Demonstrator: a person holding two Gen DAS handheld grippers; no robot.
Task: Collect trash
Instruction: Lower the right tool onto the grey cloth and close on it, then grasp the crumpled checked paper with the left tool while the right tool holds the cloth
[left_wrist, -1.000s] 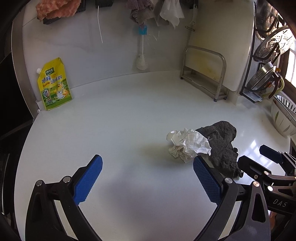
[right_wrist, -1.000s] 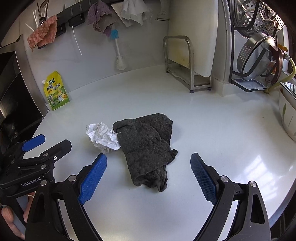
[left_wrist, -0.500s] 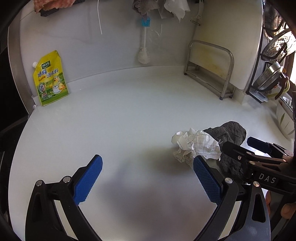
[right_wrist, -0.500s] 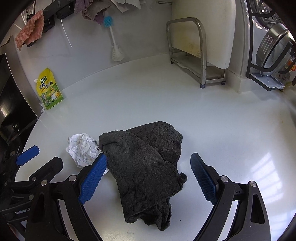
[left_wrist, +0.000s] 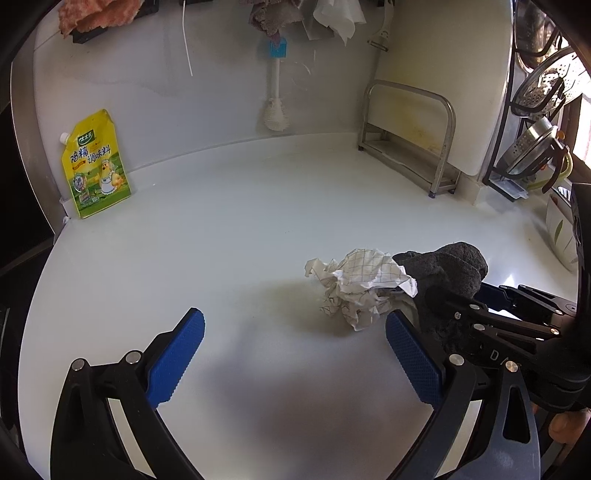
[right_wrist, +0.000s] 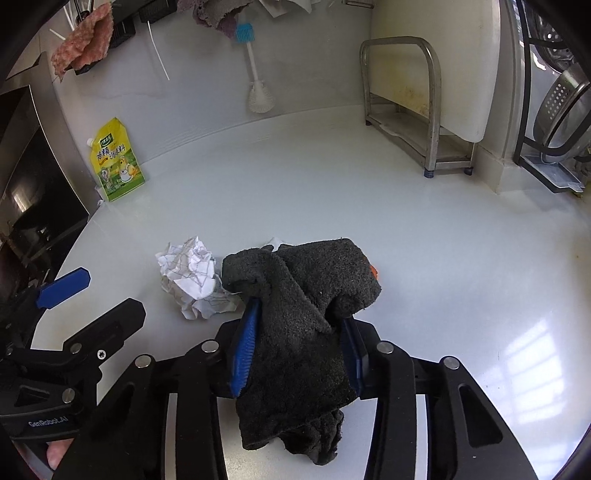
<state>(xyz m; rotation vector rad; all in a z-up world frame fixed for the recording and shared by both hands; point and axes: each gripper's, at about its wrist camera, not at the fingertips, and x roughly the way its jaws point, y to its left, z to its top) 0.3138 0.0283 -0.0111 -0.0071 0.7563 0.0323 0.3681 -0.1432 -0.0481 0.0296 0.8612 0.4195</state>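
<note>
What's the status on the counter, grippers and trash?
Right gripper jaws just closed, pinching the dark cloth. Left gripper open, empty. Crumpled paper on the counter, touching the cloth. Nothing blocking it.

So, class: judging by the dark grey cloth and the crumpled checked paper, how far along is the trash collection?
Nothing looks collected yet. In hand: the right gripper has just closed on the dark grey cloth, bunching it on the white counter. Left: the crumpled checked paper lies loose beside it, ahead of the open left gripper.

Yellow seasoning pouch (left_wrist: 95, 165) propped at ten o'clock, white brush (left_wrist: 274, 92) hanging at twelve, steel rack (left_wrist: 410, 138) at two.
</note>
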